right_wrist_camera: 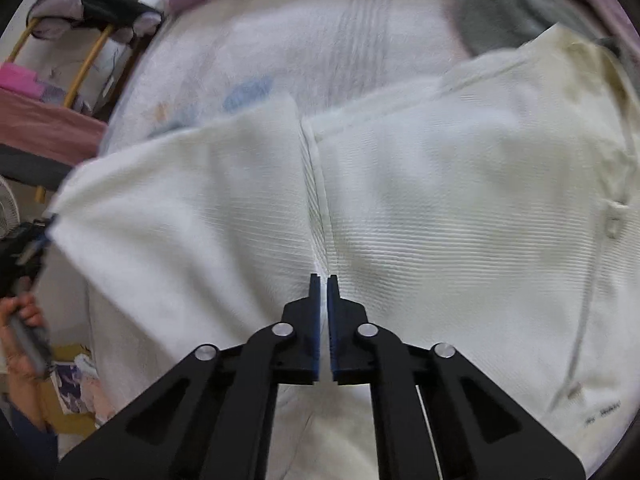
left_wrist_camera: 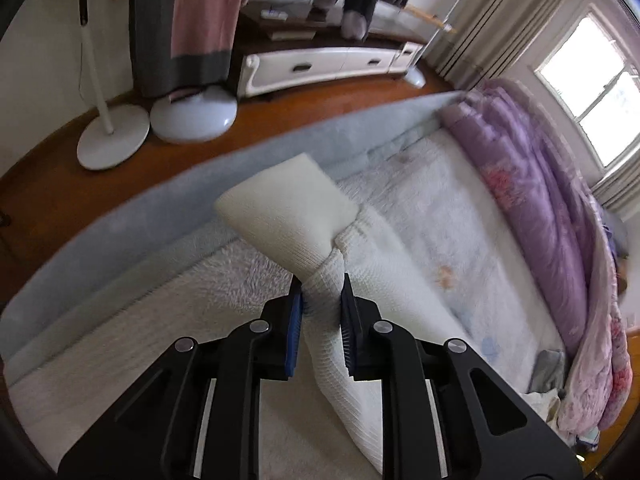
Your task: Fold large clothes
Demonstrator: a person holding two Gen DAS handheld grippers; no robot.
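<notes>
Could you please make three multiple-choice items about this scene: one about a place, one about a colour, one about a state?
1. Where does the white garment lie?
A. on the bed
B. on the floor
C. on a chair

2. What colour is the quilt rolled along the bed's edge?
A. green
B. purple
C. orange

3. How is the left gripper?
A. open and free
B. shut on the garment's cuff
C. out of view

Answers:
1 A, it spreads over the white bedcover.
2 B, the rolled quilt by the window is purple.
3 B, ribbed white cloth is pinched between its fingers.
</notes>
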